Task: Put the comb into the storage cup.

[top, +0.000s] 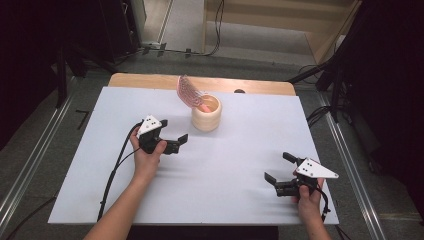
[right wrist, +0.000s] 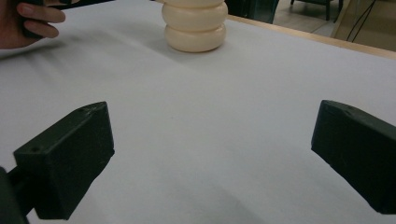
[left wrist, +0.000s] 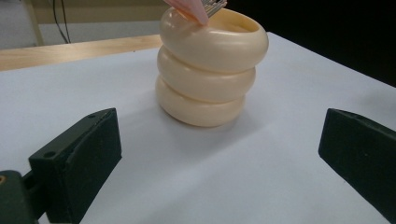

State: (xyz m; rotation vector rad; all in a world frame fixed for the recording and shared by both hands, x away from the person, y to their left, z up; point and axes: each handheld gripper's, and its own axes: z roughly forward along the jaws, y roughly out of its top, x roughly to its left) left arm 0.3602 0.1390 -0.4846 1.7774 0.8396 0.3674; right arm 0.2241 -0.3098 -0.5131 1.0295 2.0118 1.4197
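A cream ribbed holder (top: pixel 206 115) of three stacked rings stands on the white table (top: pixel 235 165) at the back middle. A pink slotted utensil (top: pixel 188 92) stands in it and leans to the left. My left gripper (top: pixel 174 130) is open just left of the holder, its jaws pointing at it with nothing between them. The left gripper view shows the holder (left wrist: pixel 210 70) close ahead and the pink utensil (left wrist: pixel 194 8) at its rim. My right gripper (top: pixel 278 166) is open and empty at the front right, well apart from the holder (right wrist: pixel 195 25).
A wooden strip (top: pixel 150 80) runs along the table's far edge, with a small dark spot (top: pixel 239 91) on it. Cables trail from both grippers; the left one's cable (top: pixel 114 170) lies across the table's left side. Dark stands and floor cables surround the table.
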